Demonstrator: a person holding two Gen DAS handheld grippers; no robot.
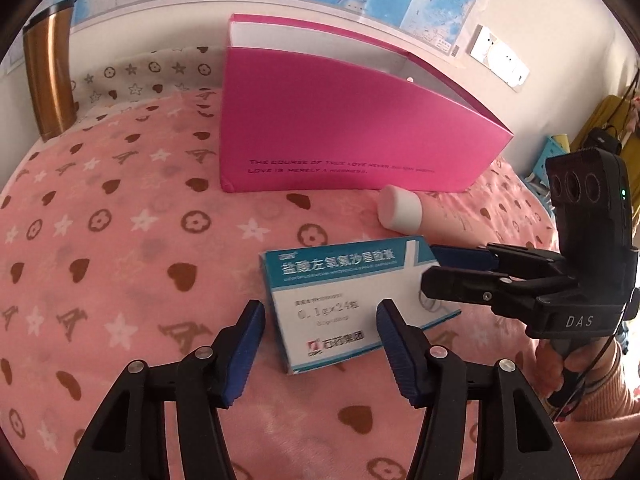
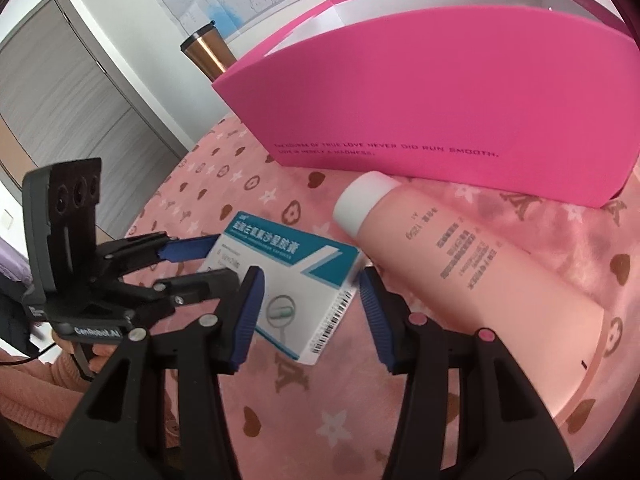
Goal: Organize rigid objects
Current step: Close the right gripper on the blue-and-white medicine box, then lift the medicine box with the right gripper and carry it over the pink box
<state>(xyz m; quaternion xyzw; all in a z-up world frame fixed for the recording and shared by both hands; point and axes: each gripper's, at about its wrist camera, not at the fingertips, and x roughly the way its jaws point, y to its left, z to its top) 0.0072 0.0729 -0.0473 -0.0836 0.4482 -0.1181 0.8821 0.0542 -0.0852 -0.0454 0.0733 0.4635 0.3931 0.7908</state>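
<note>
So far nothing looks put away: the medicine box [image 1: 352,300] and bottle [image 2: 472,264] lie outside the pink box [image 1: 340,128], both tools — left [image 1: 320,354], right [image 2: 310,316] — apart, holding nothing.

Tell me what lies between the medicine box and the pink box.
The pink bottle with a white cap, lying on its side between the medicine box and the pink box; clearest in the right wrist view.

Bare blanket [image 1: 120,240] lies free leftward; pink box [image 1: 340,128] and bottle [image 2: 480,272] block beyond
</note>
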